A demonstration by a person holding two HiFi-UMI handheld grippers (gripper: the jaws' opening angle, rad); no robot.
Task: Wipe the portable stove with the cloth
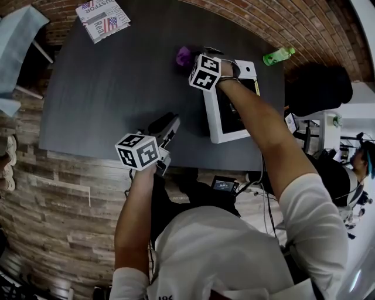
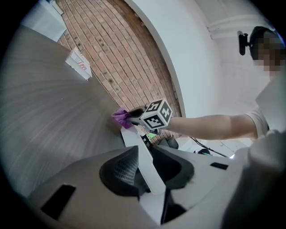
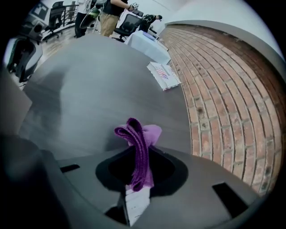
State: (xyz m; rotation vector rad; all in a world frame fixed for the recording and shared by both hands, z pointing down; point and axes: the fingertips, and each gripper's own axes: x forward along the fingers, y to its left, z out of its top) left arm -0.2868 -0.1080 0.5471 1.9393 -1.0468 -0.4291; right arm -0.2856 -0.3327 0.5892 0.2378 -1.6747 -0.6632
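Note:
The white portable stove (image 1: 214, 126) with its black top lies at the right of the dark table (image 1: 117, 88). My right gripper (image 1: 192, 60) is shut on a folded purple cloth (image 1: 183, 57) just past the stove's far left corner. The right gripper view shows the cloth (image 3: 136, 138) sticking up from between the jaws of that gripper (image 3: 138, 170), over bare tabletop. My left gripper (image 1: 173, 123) is near the table's front edge, a little left of the stove. In its own view, my left gripper (image 2: 149, 174) has its jaws close together, in line with the stove's white edge (image 2: 132, 141) and the cloth (image 2: 121, 117).
A folded newspaper (image 1: 102, 17) lies at the table's far left corner. A green bottle (image 1: 278, 55) rests at the far right edge. Brick wall curves behind the table. A black chair (image 1: 319, 88) stands to the right.

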